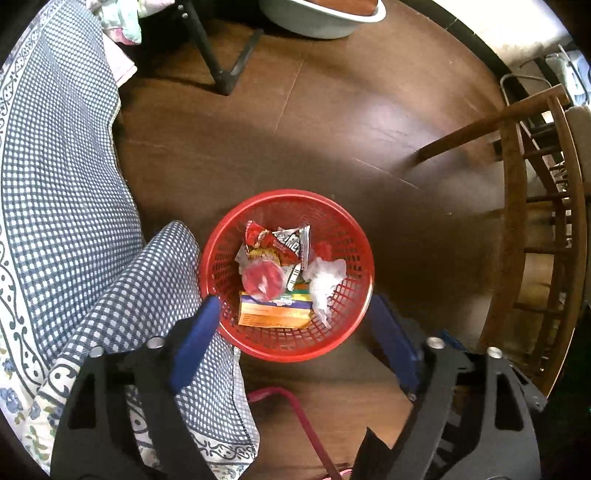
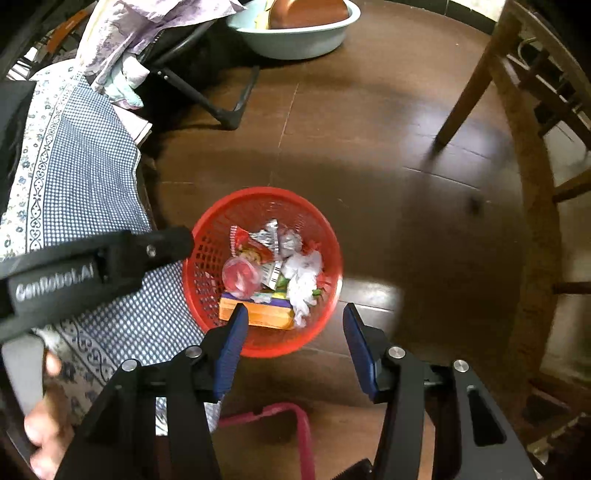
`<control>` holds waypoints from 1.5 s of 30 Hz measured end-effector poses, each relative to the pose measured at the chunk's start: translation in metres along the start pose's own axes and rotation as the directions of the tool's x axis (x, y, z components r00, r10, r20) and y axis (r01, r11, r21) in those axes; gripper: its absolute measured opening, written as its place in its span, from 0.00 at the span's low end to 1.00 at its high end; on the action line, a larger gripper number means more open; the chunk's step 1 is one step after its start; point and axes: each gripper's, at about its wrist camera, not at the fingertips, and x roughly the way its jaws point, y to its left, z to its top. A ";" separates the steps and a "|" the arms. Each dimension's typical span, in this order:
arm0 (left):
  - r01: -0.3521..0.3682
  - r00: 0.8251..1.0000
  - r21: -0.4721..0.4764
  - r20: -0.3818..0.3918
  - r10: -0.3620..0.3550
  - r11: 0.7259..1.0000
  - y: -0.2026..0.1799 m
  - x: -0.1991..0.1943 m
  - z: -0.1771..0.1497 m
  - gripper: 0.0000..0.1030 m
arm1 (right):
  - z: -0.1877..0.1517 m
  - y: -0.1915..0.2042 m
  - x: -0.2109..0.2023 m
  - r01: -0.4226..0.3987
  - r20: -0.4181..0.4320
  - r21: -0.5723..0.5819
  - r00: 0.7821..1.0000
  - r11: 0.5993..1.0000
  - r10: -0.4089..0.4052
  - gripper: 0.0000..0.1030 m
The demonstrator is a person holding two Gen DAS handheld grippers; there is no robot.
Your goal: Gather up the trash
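A red mesh basket (image 1: 221,258) stands on the dark wooden floor; it also shows in the right wrist view (image 2: 207,236). It holds trash: snack wrappers (image 1: 275,242), a red plastic lid (image 1: 263,279), an orange carton (image 1: 273,314) and crumpled white tissue (image 1: 325,280). My left gripper (image 1: 295,306) is open and empty, above the basket's near rim. My right gripper (image 2: 295,317) is open and empty, also above the near rim. The left gripper's black body (image 2: 92,269) shows in the right wrist view, left of the basket.
A bed with a blue checked sheet (image 1: 55,184) lies at the left, against the basket. A wooden chair (image 1: 535,221) stands at the right. A pale basin (image 2: 295,33) and a black folding frame (image 1: 221,66) are at the back. A pink frame (image 2: 295,424) lies below the grippers.
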 end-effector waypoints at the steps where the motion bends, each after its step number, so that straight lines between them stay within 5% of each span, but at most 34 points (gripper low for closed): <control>1: 0.003 1.000 0.000 0.007 -0.003 1.000 -0.001 -0.003 0.000 0.81 | -0.002 -0.004 -0.004 0.000 0.001 0.001 1.000 1.000 0.000 0.51; 6: -0.018 0.992 0.038 0.123 0.013 0.999 -0.014 -0.047 -0.007 0.81 | -0.015 -0.016 -0.024 0.010 0.017 -0.006 1.000 1.000 -0.010 0.55; 9: -0.048 0.973 0.083 0.229 0.028 0.995 -0.026 -0.086 -0.023 0.83 | -0.025 -0.019 -0.041 0.014 0.042 -0.020 0.999 1.000 -0.014 0.68; 11: -0.082 0.945 0.104 0.325 0.044 0.991 -0.036 -0.123 -0.046 0.88 | -0.031 -0.020 -0.052 -0.001 0.060 -0.026 0.998 1.000 0.002 0.81; 17: -0.196 0.834 0.071 0.537 0.128 0.978 -0.052 -0.202 -0.125 0.93 | -0.054 -0.007 -0.101 -0.019 0.152 -0.095 0.988 0.995 0.033 0.92; 21: -0.203 0.807 0.056 0.575 0.135 0.978 -0.055 -0.224 -0.179 0.93 | -0.072 0.006 -0.135 -0.002 0.210 -0.138 0.977 0.990 0.031 0.93; 33: -0.189 0.770 -0.025 0.617 0.164 0.982 -0.045 -0.260 -0.223 0.93 | -0.097 0.020 -0.186 0.006 0.282 -0.180 0.958 0.984 0.046 0.93; 45: -0.187 0.782 -0.024 0.601 0.163 0.982 -0.044 -0.254 -0.223 0.93 | -0.098 0.023 -0.190 0.000 0.287 -0.187 0.956 0.982 0.055 0.93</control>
